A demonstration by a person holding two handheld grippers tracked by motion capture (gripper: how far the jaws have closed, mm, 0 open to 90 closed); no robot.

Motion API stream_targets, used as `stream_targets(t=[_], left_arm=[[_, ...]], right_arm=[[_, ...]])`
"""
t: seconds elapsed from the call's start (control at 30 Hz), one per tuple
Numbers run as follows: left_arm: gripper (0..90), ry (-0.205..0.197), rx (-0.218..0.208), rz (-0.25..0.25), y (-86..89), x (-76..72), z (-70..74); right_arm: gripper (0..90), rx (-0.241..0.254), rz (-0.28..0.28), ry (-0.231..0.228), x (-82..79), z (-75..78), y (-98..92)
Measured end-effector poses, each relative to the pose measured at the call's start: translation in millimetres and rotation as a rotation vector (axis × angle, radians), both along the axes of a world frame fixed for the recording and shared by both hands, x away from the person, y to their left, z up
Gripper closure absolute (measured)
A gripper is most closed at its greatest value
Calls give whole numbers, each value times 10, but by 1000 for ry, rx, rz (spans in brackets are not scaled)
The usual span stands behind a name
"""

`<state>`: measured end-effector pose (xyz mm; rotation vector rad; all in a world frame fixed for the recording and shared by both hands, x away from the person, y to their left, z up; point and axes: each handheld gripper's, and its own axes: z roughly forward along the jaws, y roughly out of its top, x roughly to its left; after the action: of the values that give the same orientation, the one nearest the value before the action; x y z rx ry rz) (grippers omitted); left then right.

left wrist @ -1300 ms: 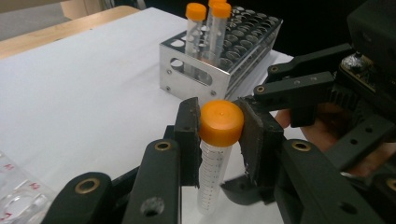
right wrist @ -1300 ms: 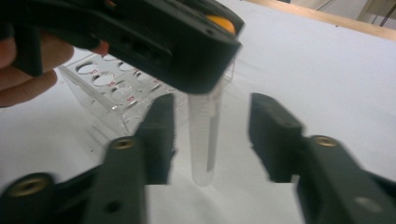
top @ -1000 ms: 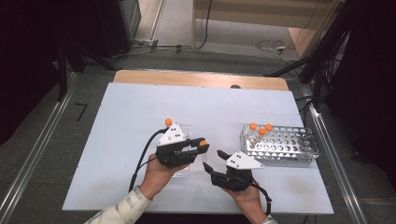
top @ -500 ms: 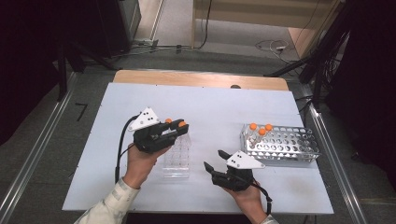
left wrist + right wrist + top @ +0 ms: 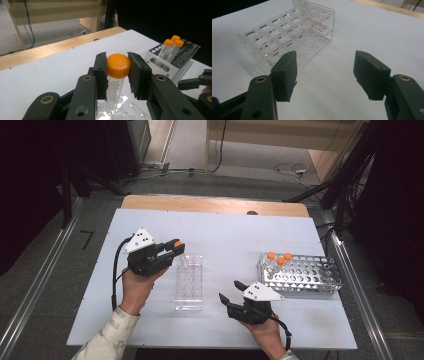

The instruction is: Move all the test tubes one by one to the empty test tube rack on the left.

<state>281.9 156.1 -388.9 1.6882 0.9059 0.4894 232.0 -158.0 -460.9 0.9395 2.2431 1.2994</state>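
The left tool (image 5: 176, 248) is clenched on an orange-capped tube (image 5: 115, 80); in the left gripper view both black jaws press the sides of the orange cap, and the clear graduated body hangs upright below them, its lower end over the holes of the clear plastic rack (image 5: 189, 281). In the high view this tool sits left of centre, at the upper left corner of that clear rack, which lies in the middle of the white desk (image 5: 225, 230).

The right tool (image 5: 229, 291) rests low in the frame, just right of the clear rack's lower end, its jaws released and spread wide with nothing between them. In the right gripper view the two pads stand well apart over bare desk, with the clear rack (image 5: 289, 32) beyond them at the upper left.

At the right of the high view a metal rack (image 5: 305, 276) holds three more orange-capped tubes (image 5: 278, 260) clustered at its upper left corner.
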Motion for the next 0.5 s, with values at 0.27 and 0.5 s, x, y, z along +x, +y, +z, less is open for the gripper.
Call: stream_targets(t=[0.27, 0.5], left_arm=[[701, -3, 51, 32, 19, 16, -27], [700, 11, 84, 40, -22, 33, -96]], right_arm=[[341, 1, -2, 1, 0, -1, -5], [343, -1, -1, 0, -1, -3, -6]])
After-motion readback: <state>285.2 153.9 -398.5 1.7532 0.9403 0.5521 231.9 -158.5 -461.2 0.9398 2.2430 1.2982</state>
